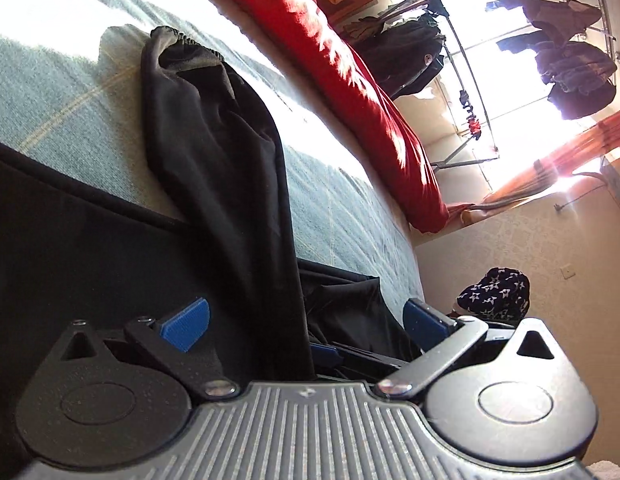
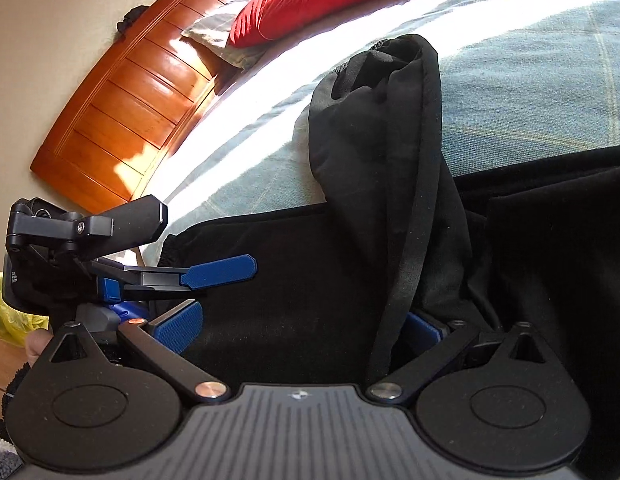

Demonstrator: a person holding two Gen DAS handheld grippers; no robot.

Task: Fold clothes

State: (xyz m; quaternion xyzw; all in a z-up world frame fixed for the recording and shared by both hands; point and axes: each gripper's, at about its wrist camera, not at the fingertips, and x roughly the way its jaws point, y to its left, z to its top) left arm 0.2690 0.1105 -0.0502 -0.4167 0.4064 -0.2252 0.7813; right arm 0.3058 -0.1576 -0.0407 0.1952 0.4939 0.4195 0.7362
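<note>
A black garment point(image 1: 89, 264) lies spread on the blue-grey bedspread point(image 1: 49, 92). One long part of it, a leg or sleeve point(image 1: 221, 168) with an elastic cuff point(image 1: 181, 42), runs away from me over the bed. My left gripper point(image 1: 305, 326) is open, blue pads point(image 1: 185, 330) wide apart, and that strip of cloth passes between them. In the right wrist view the same strip point(image 2: 386, 168) runs between the spread fingers of my open right gripper point(image 2: 301, 328) and hides part of the right pad point(image 2: 422, 328). The left gripper point(image 2: 213, 276) sits close at the left, over the garment's edge.
A red quilt point(image 1: 350, 60) and a pillow point(image 2: 221, 40) lie at the far side of the bed by the wooden headboard point(image 2: 121, 108). A clothes rack with dark clothes point(image 1: 566, 60) stands by the bright window. A star-patterned cloth point(image 1: 494, 292) lies beyond the bed's edge.
</note>
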